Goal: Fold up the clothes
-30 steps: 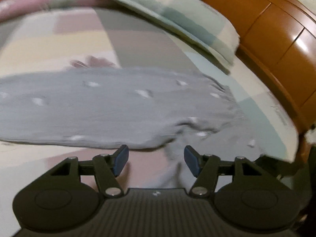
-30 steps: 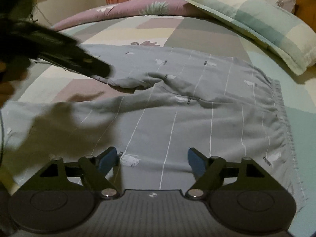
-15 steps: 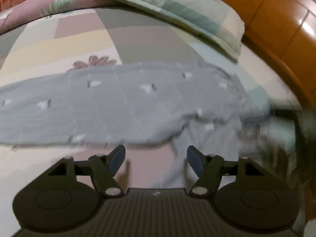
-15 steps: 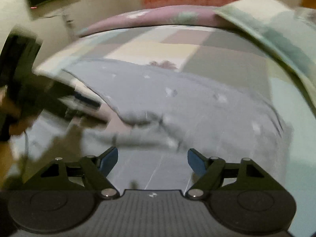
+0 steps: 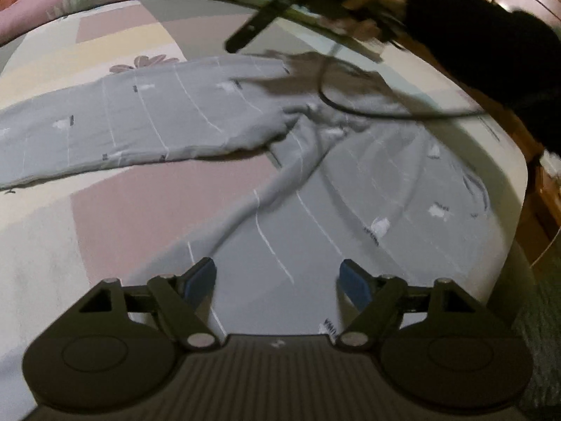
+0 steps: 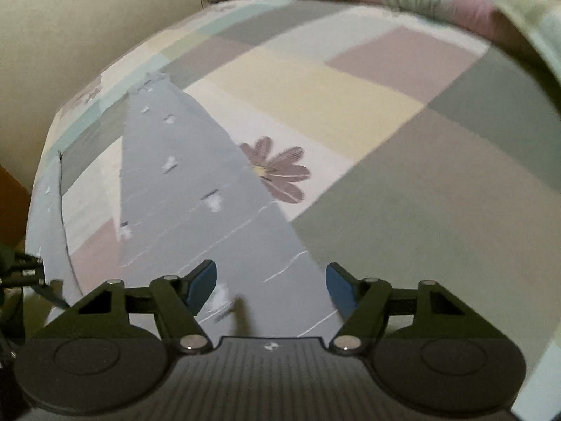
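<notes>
Jaws of both my left gripper (image 5: pixel 277 282) and right gripper (image 6: pixel 270 282), just widening and narrowing respectively, stand open and empty over the grey trousers (image 5: pixel 196 119) on the bed (image 6: pixel 350 105); next, grasp a leg to fold.

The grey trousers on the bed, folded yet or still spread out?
Spread out: the grey trousers lie unfolded, legs splayed apart across the bed.

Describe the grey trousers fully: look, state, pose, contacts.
The trousers are soft light-grey fabric with thin white stripes and small white motifs. They lie unfolded on the patchwork bedsheet, legs splayed apart: one leg runs off to the left in the left wrist view, the other towards the camera, with wrinkles bunched at the crotch. The right wrist view shows one leg stretched flat, tapering away. A black cable hangs over them. Neither gripper grips them.
</notes>
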